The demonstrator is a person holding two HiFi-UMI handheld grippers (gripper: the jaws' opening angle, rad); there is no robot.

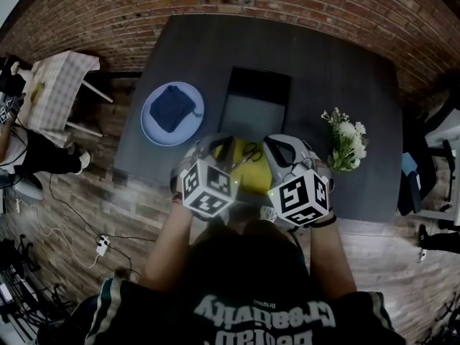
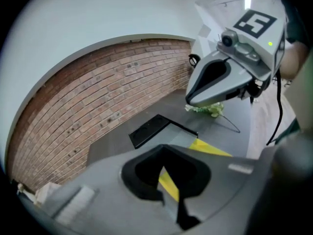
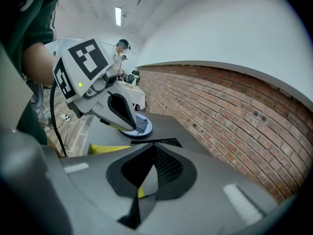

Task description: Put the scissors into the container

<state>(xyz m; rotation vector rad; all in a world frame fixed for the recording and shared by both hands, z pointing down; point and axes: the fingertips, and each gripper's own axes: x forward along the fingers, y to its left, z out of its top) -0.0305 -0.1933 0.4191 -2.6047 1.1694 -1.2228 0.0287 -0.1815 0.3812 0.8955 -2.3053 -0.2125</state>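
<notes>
The scissors [image 1: 251, 152] lie on a yellow mat [image 1: 253, 177] near the table's front edge, between my two grippers. Behind them in the head view stands the black rectangular container [image 1: 255, 103], also in the left gripper view as a dark container [image 2: 149, 130]. My left gripper [image 1: 219, 144] is held above the mat's left side, its jaws shut with nothing between them [image 2: 165, 150]. My right gripper [image 1: 279, 144] hovers over the mat's right side, jaws together and empty [image 3: 154, 147]. Each gripper shows in the other's view: the right gripper [image 2: 195, 99], the left gripper [image 3: 131, 126].
A blue plate [image 1: 152, 121] with a dark cloth [image 1: 172, 108] sits at the table's left. A bunch of white flowers [image 1: 346, 141] lies at the right. A brick wall runs behind the dark table [image 1: 323, 70]. A small clothed side table [image 1: 57, 85] stands at far left.
</notes>
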